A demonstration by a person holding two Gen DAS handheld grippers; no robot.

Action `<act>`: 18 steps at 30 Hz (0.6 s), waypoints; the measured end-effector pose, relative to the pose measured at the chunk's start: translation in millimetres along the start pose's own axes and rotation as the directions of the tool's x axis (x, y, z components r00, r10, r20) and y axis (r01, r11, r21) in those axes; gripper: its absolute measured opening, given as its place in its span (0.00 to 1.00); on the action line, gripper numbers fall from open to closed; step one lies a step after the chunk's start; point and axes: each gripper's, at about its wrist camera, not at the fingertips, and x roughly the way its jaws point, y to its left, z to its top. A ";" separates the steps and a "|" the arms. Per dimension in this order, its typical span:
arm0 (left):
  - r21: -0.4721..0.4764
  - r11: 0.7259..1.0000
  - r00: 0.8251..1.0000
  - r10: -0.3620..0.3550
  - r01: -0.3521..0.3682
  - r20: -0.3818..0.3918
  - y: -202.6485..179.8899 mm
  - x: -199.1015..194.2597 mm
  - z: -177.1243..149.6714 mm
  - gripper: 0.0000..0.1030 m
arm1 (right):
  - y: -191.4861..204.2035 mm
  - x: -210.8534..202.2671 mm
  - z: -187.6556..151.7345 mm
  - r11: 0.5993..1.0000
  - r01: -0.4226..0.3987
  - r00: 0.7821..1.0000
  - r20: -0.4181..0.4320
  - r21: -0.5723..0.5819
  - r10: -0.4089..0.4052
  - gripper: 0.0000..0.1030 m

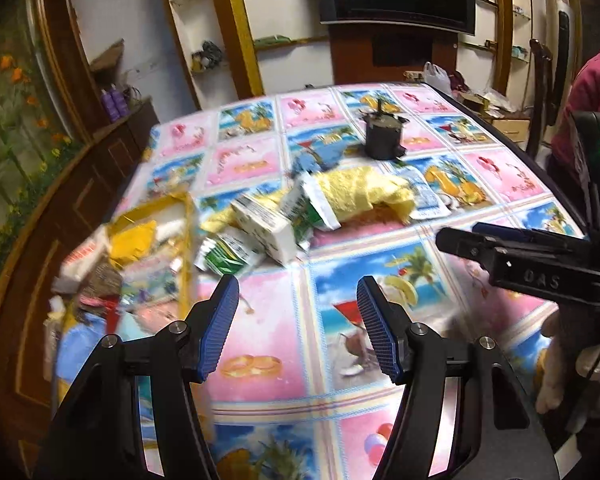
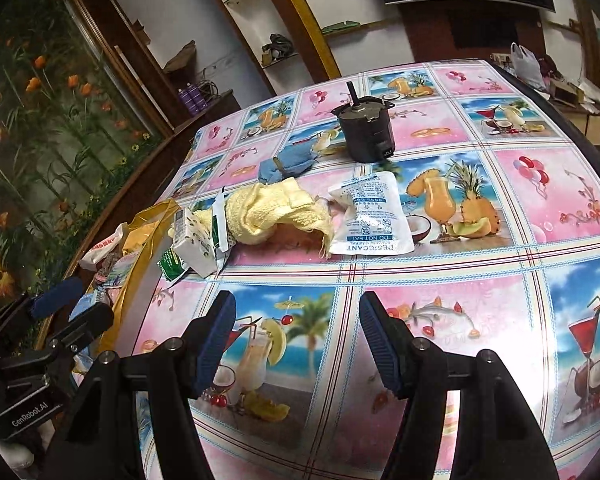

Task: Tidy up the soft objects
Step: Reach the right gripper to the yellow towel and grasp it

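Observation:
A yellow knit cloth (image 1: 362, 192) (image 2: 276, 212) lies mid-table beside white-and-green tissue packs (image 1: 268, 228) (image 2: 196, 240), a white desiccant pouch (image 2: 370, 216) (image 1: 426, 196) and a small blue cloth (image 2: 286, 166) (image 1: 318, 156). A yellow-rimmed box (image 1: 148, 248) (image 2: 148, 220) at the table's left edge holds several soft items. My left gripper (image 1: 296, 328) is open and empty above the tablecloth, short of the pile. My right gripper (image 2: 296, 340) is open and empty, also short of the pile.
A dark motor (image 1: 382, 136) (image 2: 366, 132) with a shaft stands behind the pile. The patterned tablecloth (image 2: 460, 300) covers the table. The other gripper shows at the right of the left wrist view (image 1: 540, 264) and at the lower left of the right wrist view (image 2: 52, 328). Shelves and a television stand behind.

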 end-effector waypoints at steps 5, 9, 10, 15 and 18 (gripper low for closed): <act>-0.049 0.990 0.990 -0.131 0.129 -0.051 -4.9 22.4 -25.1 0.60 | -6.8 1.4 5.7 1.000 0.015 1.000 0.013 0.026 -0.016 0.62; -0.111 0.971 0.970 -0.224 0.214 -0.092 -1.9 41.4 -38.9 0.60 | -6.6 2.3 18.8 0.999 0.043 0.998 0.037 0.018 -0.043 0.62; -0.132 0.965 0.966 -0.239 0.225 -0.095 0.4 45.2 -41.2 0.60 | -5.7 3.2 23.3 0.999 0.050 0.998 0.046 0.014 -0.051 0.62; -0.219 0.933 0.945 -0.312 0.286 -0.095 11.3 58.1 -49.5 0.60 | 12.8 20.1 58.8 0.997 0.076 0.994 0.082 -0.028 -0.074 0.62; -0.238 0.925 0.945 -0.321 0.297 -0.067 14.1 55.8 -51.7 0.60 | 28.1 48.6 84.8 0.994 0.085 0.995 0.050 -0.061 -0.082 0.62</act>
